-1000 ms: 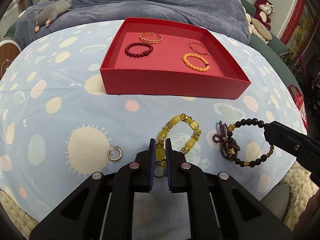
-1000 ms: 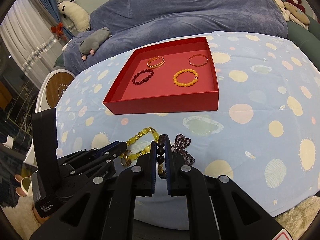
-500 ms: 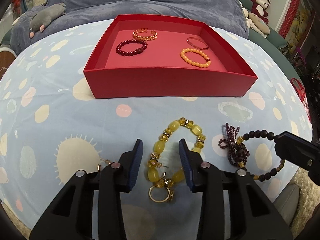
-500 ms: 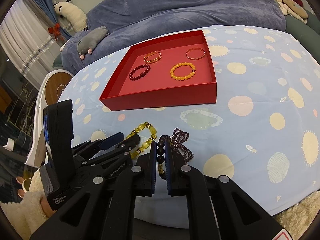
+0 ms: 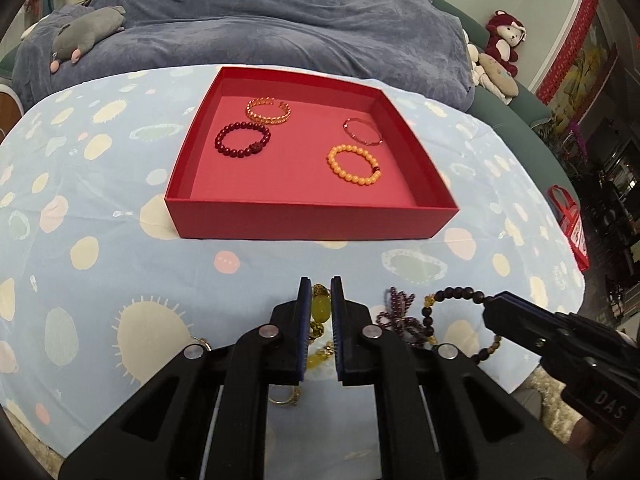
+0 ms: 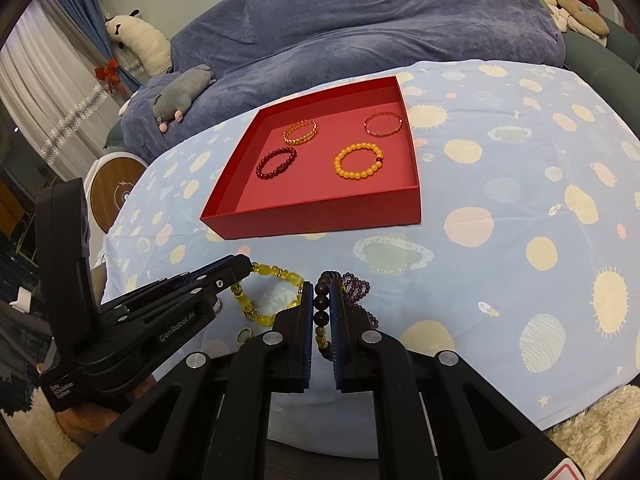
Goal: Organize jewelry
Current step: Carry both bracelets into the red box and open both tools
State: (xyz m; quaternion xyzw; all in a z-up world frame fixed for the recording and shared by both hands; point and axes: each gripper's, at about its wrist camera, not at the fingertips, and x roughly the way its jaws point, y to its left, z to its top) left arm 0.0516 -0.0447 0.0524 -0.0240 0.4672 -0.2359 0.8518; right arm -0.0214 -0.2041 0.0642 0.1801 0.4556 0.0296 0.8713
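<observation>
**Two bracelets pinched, red tray waiting**

Working over a pale blue spotted bedspread (image 5: 100, 208), with a slate-blue blanket (image 5: 280, 24) and plush toys heaped behind.

Pinching at both sets of jaws. On the left gripper (image 5: 318, 316), closing nearly shut on one large bead of the yellow bead bracelet (image 6: 276, 296), the rest of the loop trailing on the cloth toward the handle; gripping a single bead probably to lift the whole strand without dragging. On the right gripper (image 6: 322, 312), clamping just as narrowly on the dark wooden bead bracelet (image 5: 452, 320), beads stacked upright between the pads, the loop hanging out to the side.

Lying just beside the dark strand, a purple beaded tassel (image 5: 396, 312), seemingly attached to it. Resting loose near the left gripper, a gold ring (image 6: 244, 335).

Sitting farther out, well apart from both grippers, the red tray (image 5: 312, 222), open side up for dropping pieces in. Already holding four: a dark red bead bracelet (image 5: 243, 140), a gold chain bangle (image 5: 268, 111), an orange bead bracelet (image 5: 353, 164) and a thin red bangle (image 5: 362, 131), spaced apart, likely to avoid tangling.
</observation>
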